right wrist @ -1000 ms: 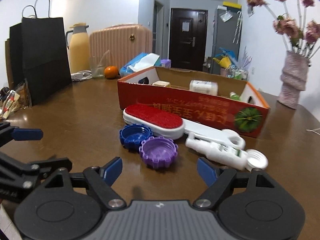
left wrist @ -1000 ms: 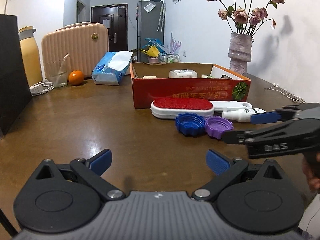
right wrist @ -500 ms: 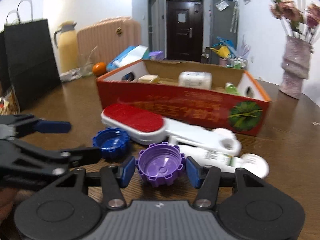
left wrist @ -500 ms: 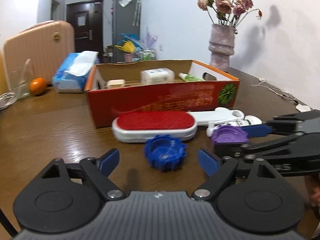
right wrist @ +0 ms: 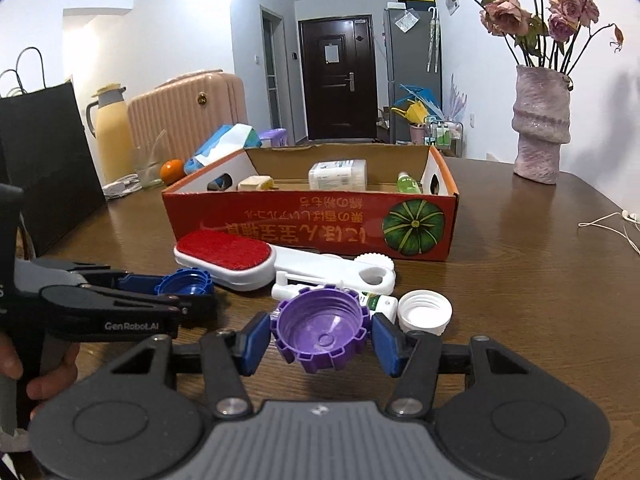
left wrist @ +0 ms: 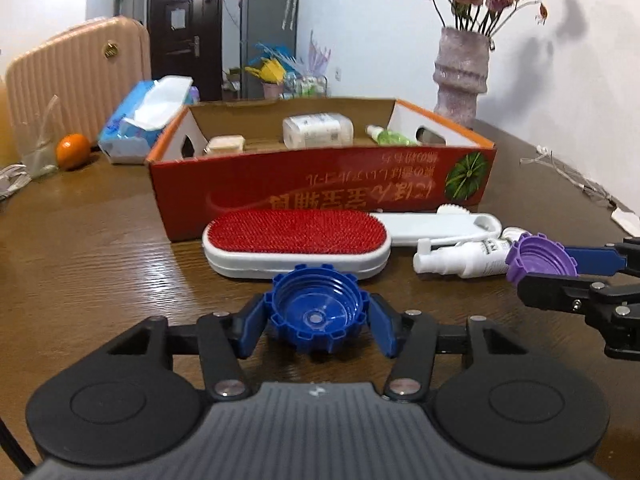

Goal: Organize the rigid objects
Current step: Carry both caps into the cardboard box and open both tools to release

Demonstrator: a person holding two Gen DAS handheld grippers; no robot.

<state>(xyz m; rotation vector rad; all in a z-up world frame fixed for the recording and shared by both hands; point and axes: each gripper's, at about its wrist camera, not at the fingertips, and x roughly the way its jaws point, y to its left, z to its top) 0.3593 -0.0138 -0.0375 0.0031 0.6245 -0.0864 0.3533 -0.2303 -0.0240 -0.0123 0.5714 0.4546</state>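
Note:
A blue ridged cap (left wrist: 316,312) lies open side up on the brown table between my left gripper's (left wrist: 318,326) blue pads. The jaws are closing and the pads touch its sides. My right gripper (right wrist: 320,340) is shut on a purple ridged cap (right wrist: 320,326), held tilted just above the table; the left wrist view shows that cap (left wrist: 540,258) at the right. Behind the caps lie a red-faced lint brush (left wrist: 296,232), a white spray bottle (left wrist: 460,258) and a white cap (right wrist: 424,312). The red cardboard box (left wrist: 320,188) stands beyond them with several small items inside.
A pink vase (right wrist: 540,128) of dried roses stands at the back right, and thin white cables (right wrist: 608,224) lie by the right edge. At the back left are a tissue pack (left wrist: 144,124), an orange (left wrist: 72,150), a pink suitcase (left wrist: 80,76), a thermos (right wrist: 110,128) and a black bag (right wrist: 44,160).
Both grippers moved forward onto the caps and their jaws narrowed. The left now has the blue cap between its pads. The right closed on the purple cap and raised it slightly.

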